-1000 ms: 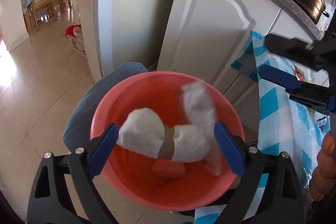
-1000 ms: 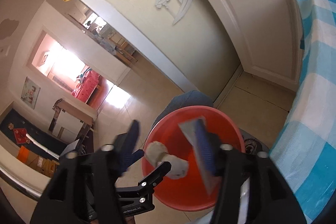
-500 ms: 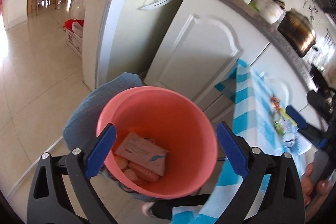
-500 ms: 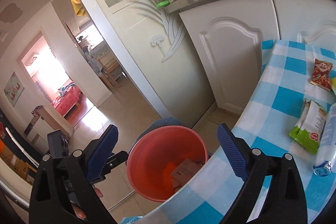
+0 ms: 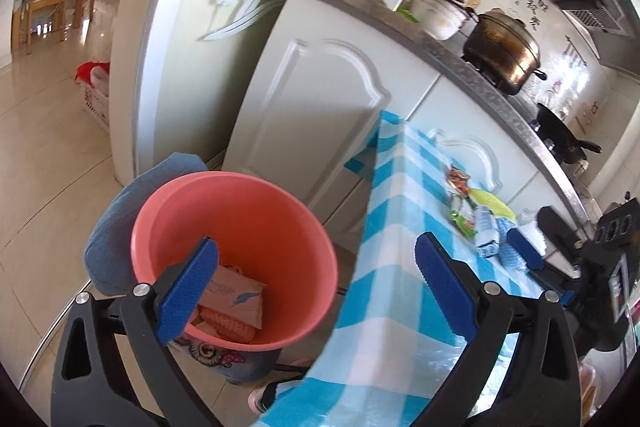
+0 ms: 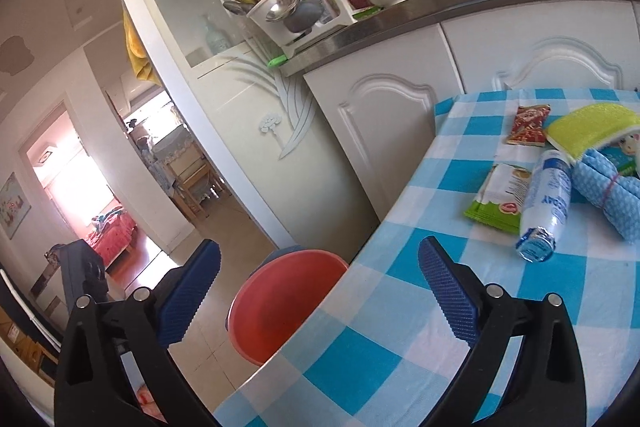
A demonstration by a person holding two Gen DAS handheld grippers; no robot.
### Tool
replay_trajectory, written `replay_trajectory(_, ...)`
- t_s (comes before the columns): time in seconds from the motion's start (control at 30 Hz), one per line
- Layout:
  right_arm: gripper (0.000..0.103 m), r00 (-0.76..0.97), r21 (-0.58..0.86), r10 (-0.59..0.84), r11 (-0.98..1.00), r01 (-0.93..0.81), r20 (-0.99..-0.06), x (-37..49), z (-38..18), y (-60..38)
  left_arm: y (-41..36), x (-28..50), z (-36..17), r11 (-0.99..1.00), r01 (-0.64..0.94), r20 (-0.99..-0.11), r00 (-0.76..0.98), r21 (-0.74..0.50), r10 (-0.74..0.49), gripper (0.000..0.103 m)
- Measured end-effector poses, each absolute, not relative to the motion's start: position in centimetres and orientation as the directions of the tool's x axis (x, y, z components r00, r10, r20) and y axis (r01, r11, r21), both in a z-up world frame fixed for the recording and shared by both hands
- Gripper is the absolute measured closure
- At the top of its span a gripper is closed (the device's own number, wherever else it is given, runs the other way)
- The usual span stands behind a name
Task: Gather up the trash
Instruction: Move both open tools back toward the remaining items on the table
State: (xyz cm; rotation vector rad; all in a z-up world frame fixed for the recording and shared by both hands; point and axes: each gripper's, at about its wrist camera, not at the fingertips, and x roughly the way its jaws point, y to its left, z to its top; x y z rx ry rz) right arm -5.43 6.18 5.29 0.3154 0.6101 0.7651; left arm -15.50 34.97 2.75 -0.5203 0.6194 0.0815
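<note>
A salmon-red bin (image 5: 240, 227) stands on a blue stool beside the table; it also shows in the right wrist view (image 6: 276, 303). A pale packet (image 5: 234, 297) and orange scraps lie inside. My left gripper (image 5: 316, 287) is open and empty above the bin's right rim. My right gripper (image 6: 320, 291) is open and empty over the table corner. On the blue-checked tablecloth (image 6: 400, 347) lie a plastic bottle (image 6: 546, 203), a green wrapper (image 6: 498, 203) and a red wrapper (image 6: 530, 126).
A yellow sponge (image 6: 592, 123) and a rolled blue cloth (image 6: 608, 195) lie at the table's right. White cabinets (image 5: 320, 99) stand behind, with a dish rack (image 6: 288, 11) and pot (image 5: 504, 47) on the counter. Tiled floor lies to the left.
The tissue wad held by my left gripper dropped into the bin. Both grippers opened and drew back and up; the right one swung toward the table.
</note>
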Motion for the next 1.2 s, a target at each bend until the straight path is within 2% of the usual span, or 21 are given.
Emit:
replay_trajectory(0.17,0.005,0.571,0.506,0.713,0.696,-0.509,-0.407,-5.7,4.6,3.9,33.4,-15.9,3.8,0.868,-0.187,-0.555,0.823,-0.460,-0.117,0.004)
replay_trajectory(0.5,0.005,0.636,0.538,0.693,0.697,-0.474,-0.339,-5.7,4.5,-2.7,28.3,-14.7,5.6,0.892,-0.117,-0.565,0.807,-0.437,-0.170,0.004)
replay_trajectory(0.9,0.005,0.706,0.600,0.658,0.684,-0.415,-0.261,-4.6,4.0,-10.3,21.0,-11.6,5.1,0.931,-0.064,-0.647,0.736,-0.359,-0.199,0.004)
replay_trajectory(1.2,0.005,0.746,0.679,0.620,0.657,-0.326,-0.242,-3.0,4.0,-15.7,15.8,-8.6,5.4,0.961,0.032,-0.664,0.717,-0.274,-0.213,0.004)
